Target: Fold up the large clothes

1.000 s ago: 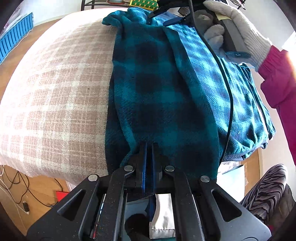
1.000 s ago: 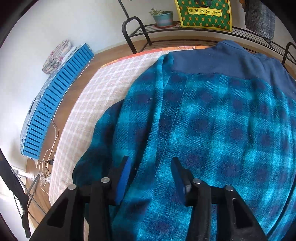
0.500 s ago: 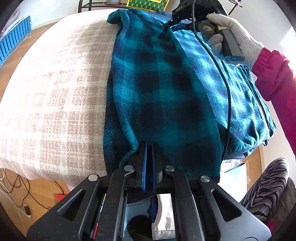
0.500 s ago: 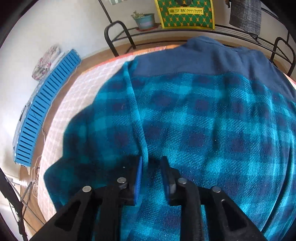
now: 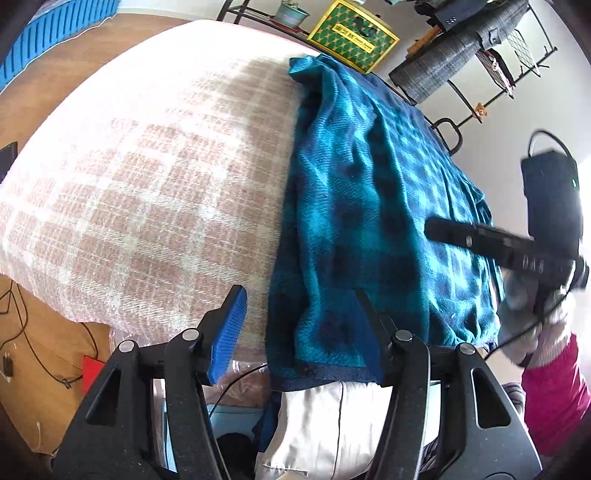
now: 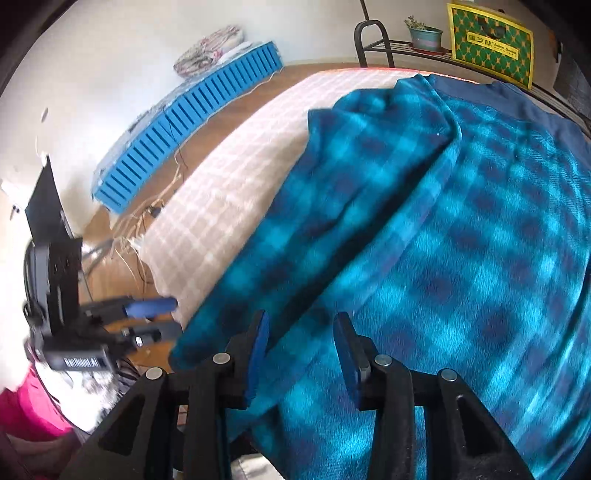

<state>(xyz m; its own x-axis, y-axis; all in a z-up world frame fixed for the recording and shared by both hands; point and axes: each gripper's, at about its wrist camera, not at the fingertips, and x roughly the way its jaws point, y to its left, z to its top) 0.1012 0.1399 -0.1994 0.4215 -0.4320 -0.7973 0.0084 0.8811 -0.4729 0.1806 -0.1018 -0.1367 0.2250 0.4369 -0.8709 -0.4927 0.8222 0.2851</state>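
The bed (image 5: 140, 177) in its pale checked cover fills most of my view. The teal plaid shirt (image 5: 369, 229) lies along its right side, its near hem hanging over the edge. My left gripper (image 5: 299, 325) is spread wide, holding nothing, hovering at that hem. My right gripper (image 6: 301, 350) hangs over the shirt, its jaws parted and empty.

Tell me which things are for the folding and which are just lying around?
For the folding:
- teal and navy plaid fleece garment
- pink-and-white checked blanket underneath
- left gripper, open
- right gripper, open

Just lying around:
- yellow-and-green patterned box
- small potted plant
- blue slatted panel
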